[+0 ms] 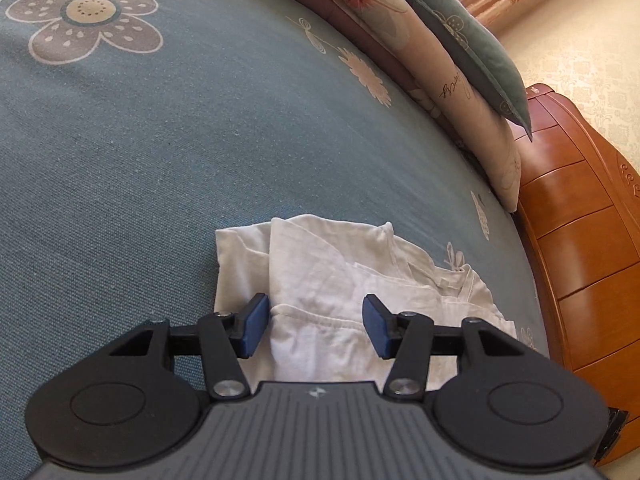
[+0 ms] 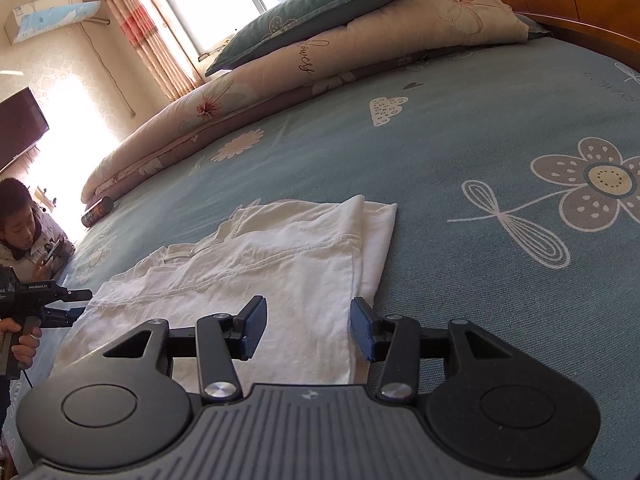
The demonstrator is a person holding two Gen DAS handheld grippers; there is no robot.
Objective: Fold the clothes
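Right wrist view gives me the white garment (image 2: 256,264) lying folded and flat on the blue flowered bedspread (image 2: 460,152), near the bed's edge. My right gripper (image 2: 308,330) hangs over its right border, jaws about half open with cloth under the gap but nothing pinched. Over on the left wrist camera, my left gripper (image 1: 316,328) sits half open above the garment's hem, gripping nothing. Stacked pillows (image 2: 320,52) line the far side
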